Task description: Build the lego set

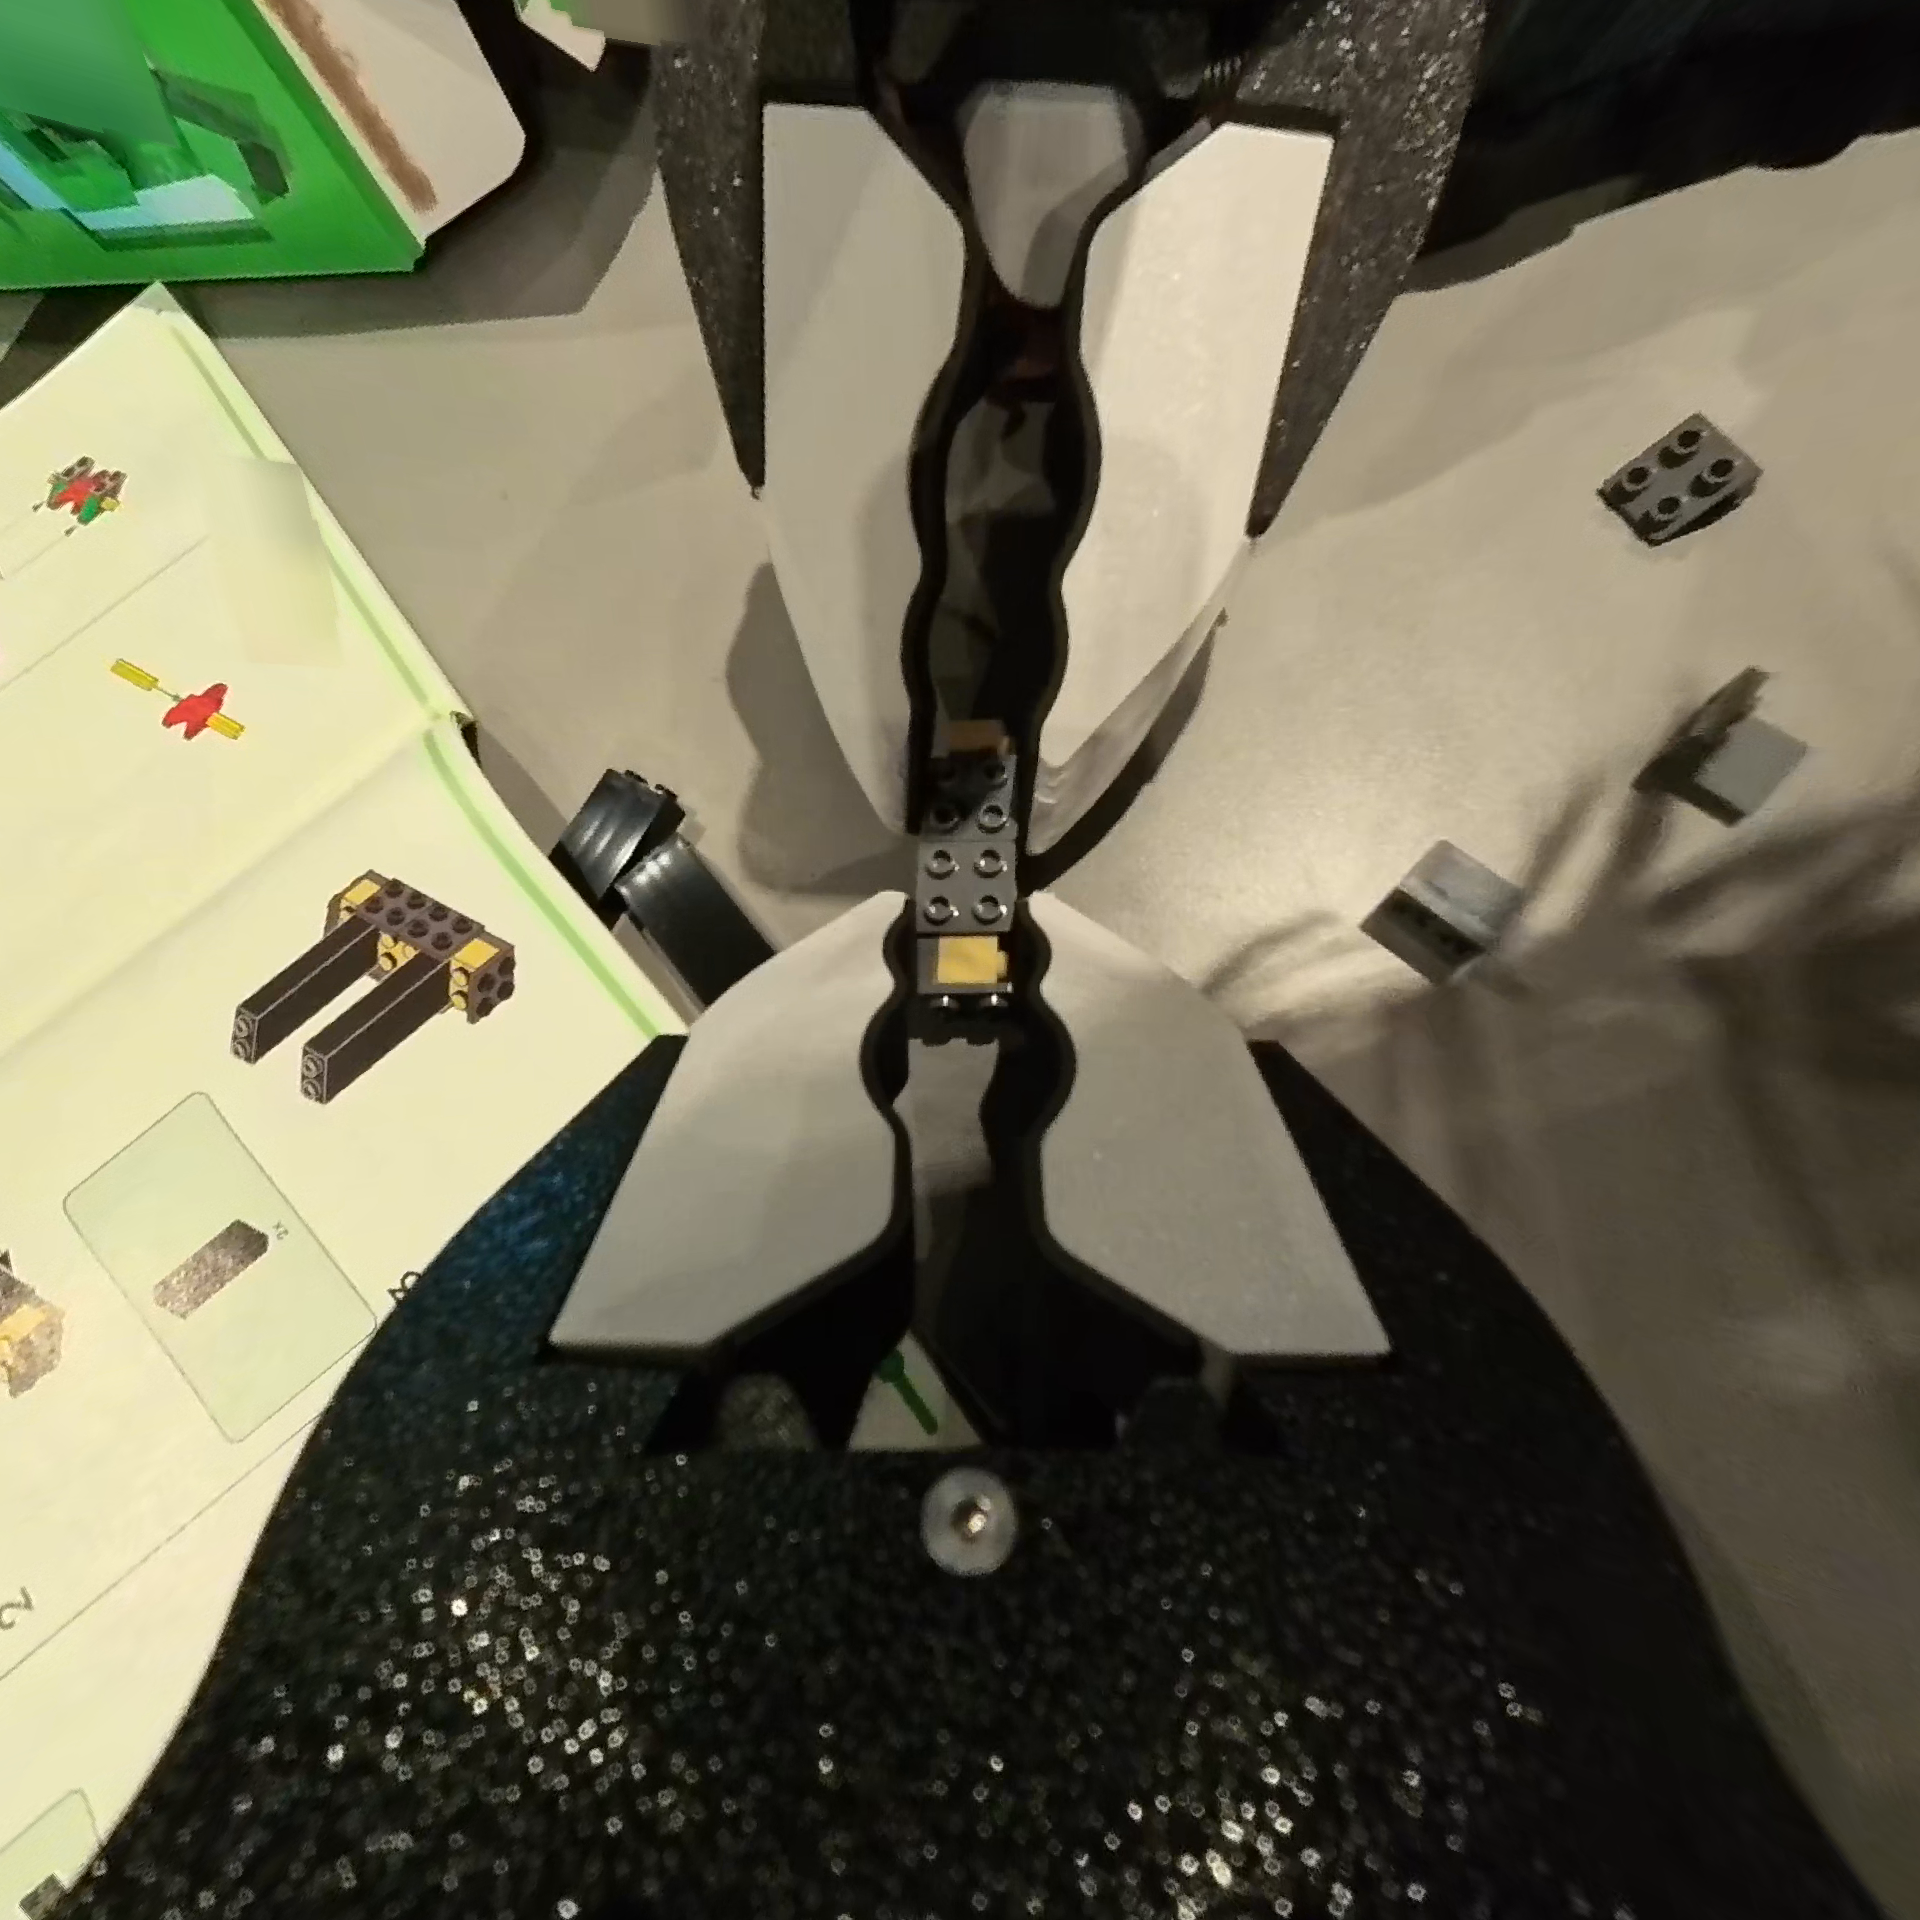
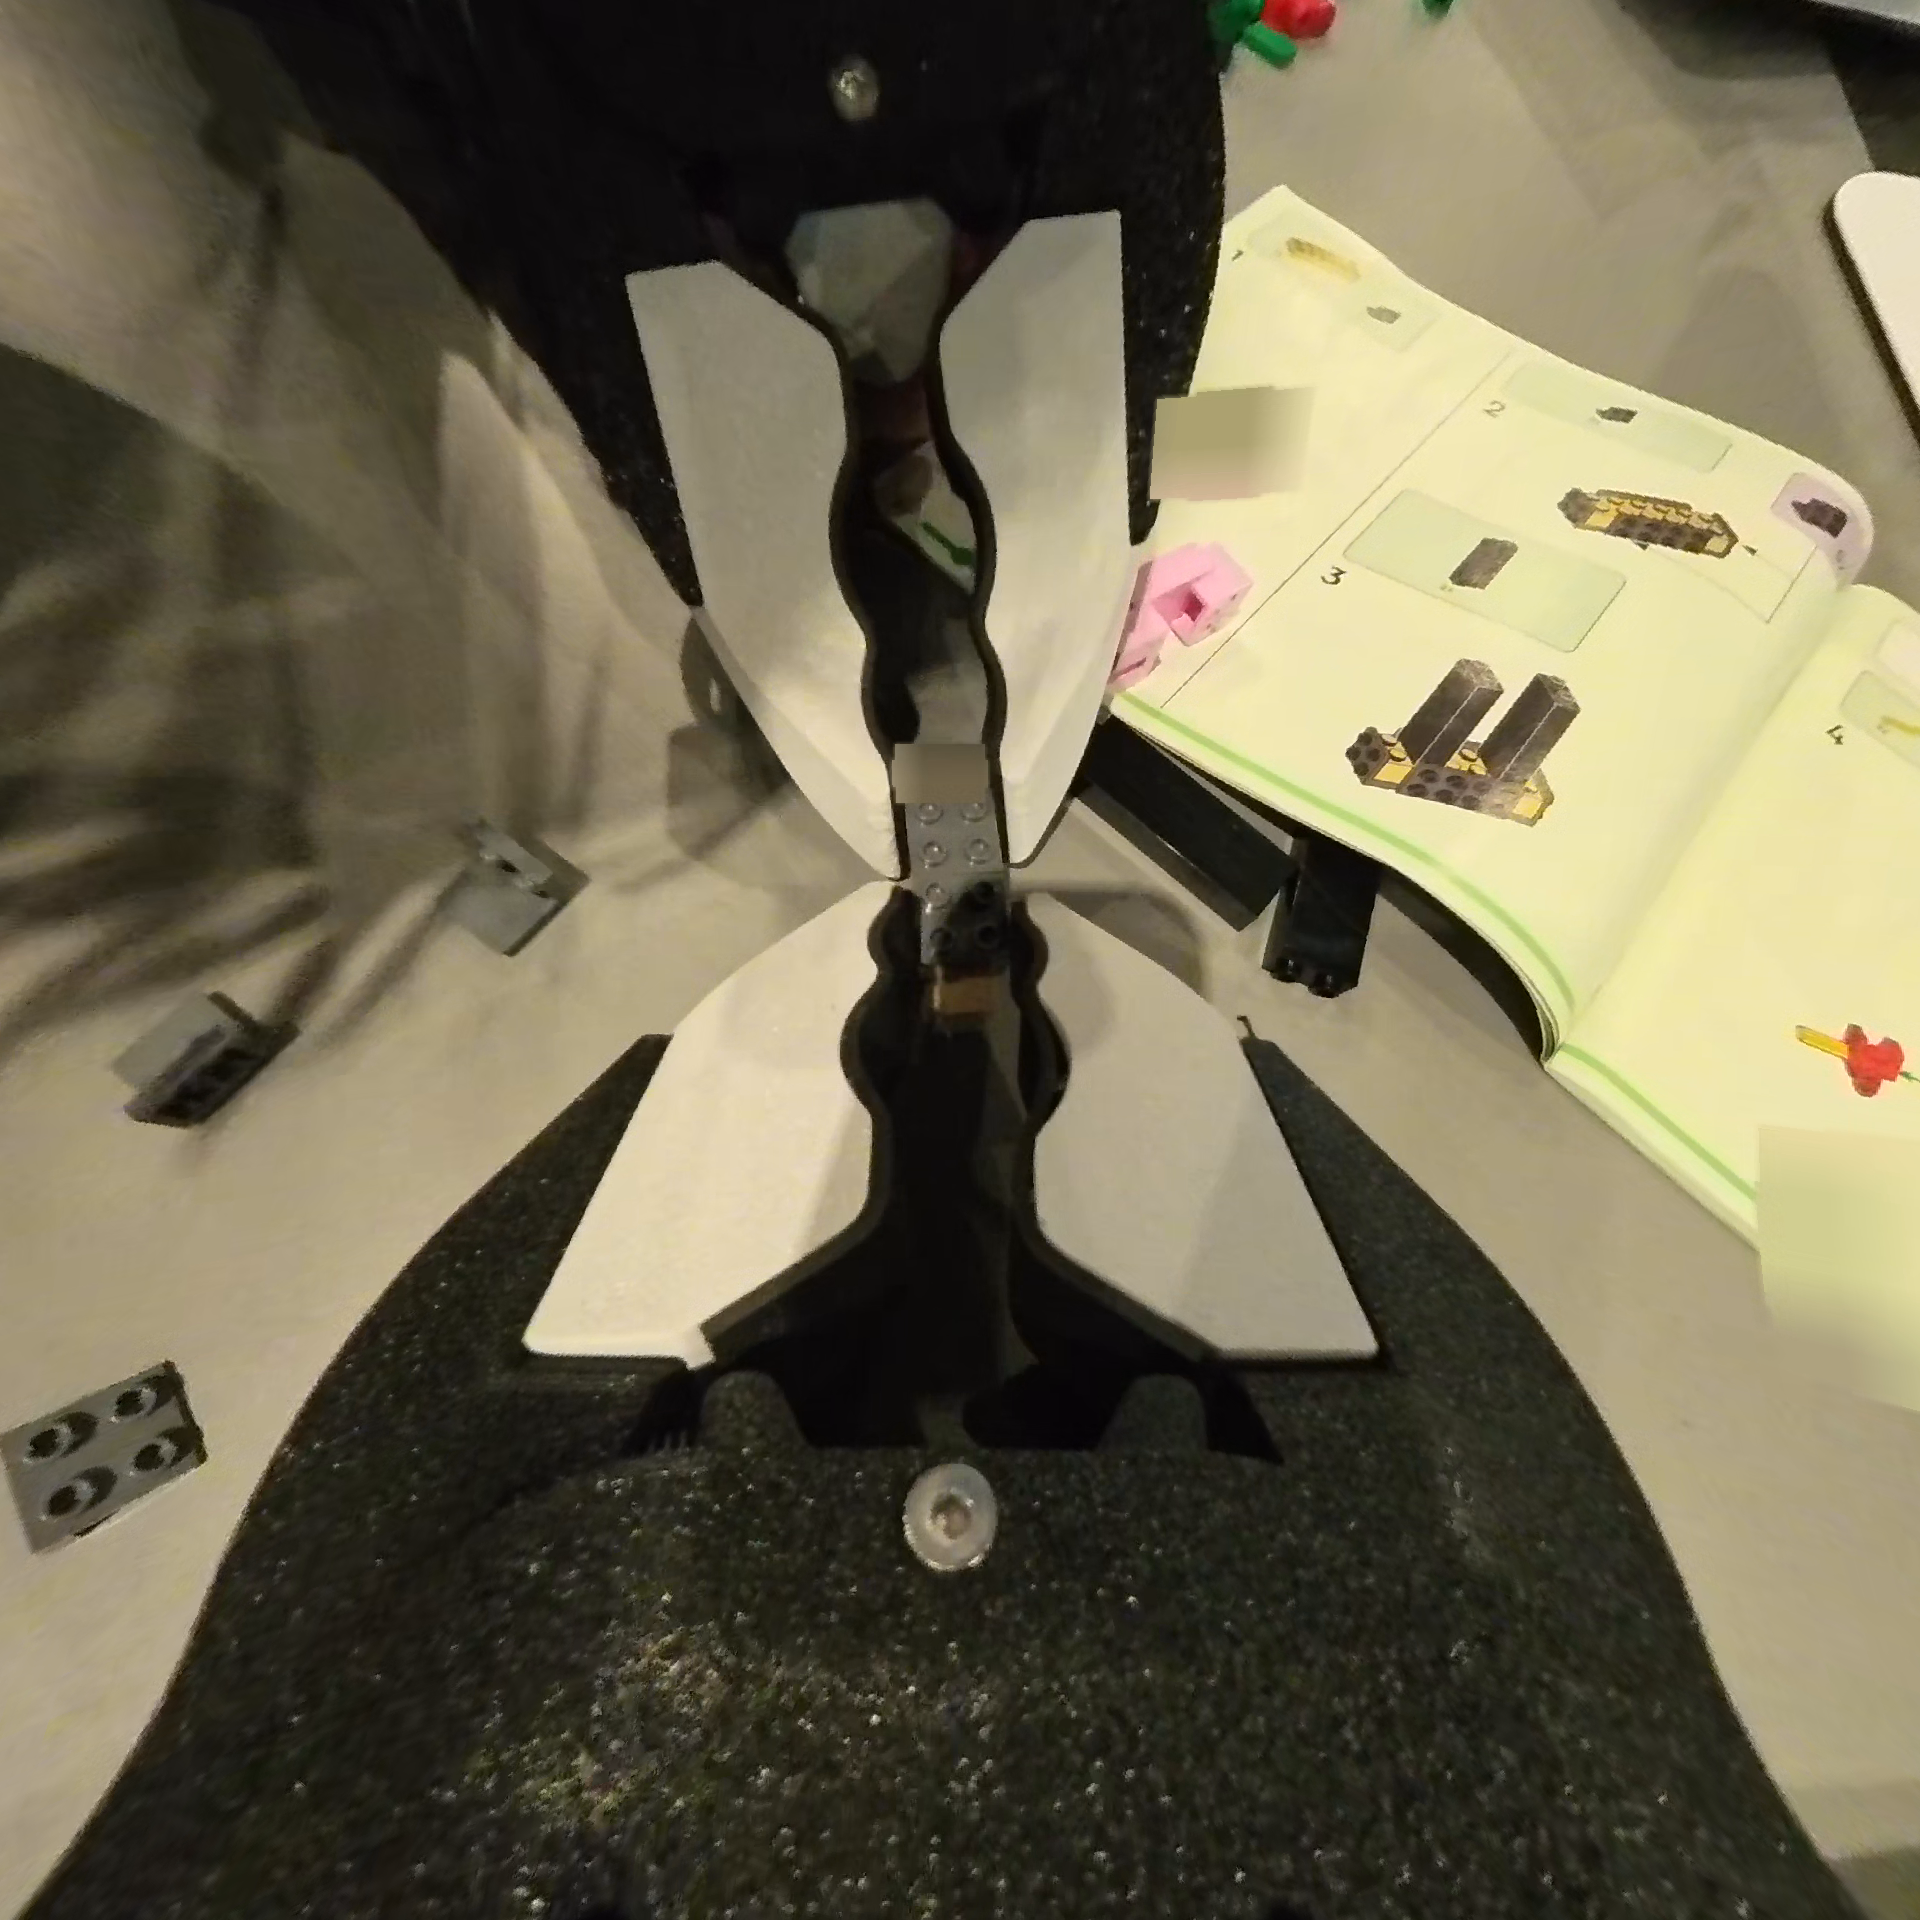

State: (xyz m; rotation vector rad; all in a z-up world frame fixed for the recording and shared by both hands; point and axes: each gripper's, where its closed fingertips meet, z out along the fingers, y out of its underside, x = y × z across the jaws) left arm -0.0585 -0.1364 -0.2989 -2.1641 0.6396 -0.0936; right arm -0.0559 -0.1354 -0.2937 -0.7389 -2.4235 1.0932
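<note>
My two grippers meet tip to tip above the table, and a small lego build (image 1: 966, 883) of dark grey, black and tan bricks is held between them. My left gripper (image 1: 966, 920) is shut on the end with the grey studded plate and a tan brick. My right gripper (image 1: 971, 821) comes in from the far side, shut on the black and tan end. In the right wrist view, my right gripper (image 2: 954, 914) pinches the black studded piece (image 2: 966, 925). Opposite it, the left gripper (image 2: 953, 847) holds the grey plate (image 2: 951, 836).
An open instruction booklet (image 1: 260, 831) (image 2: 1507, 675) lies beside the grippers, with long black bricks (image 1: 665, 883) (image 2: 1320, 914) at its edge. Loose grey pieces (image 1: 1678, 478) (image 1: 1444, 920) (image 2: 99, 1455) (image 2: 520, 883) lie on the pale wrinkled cloth. There is also a green box (image 1: 156, 135) and a pink piece (image 2: 1184, 603). Less than 4 cm separates the two grippers' tips.
</note>
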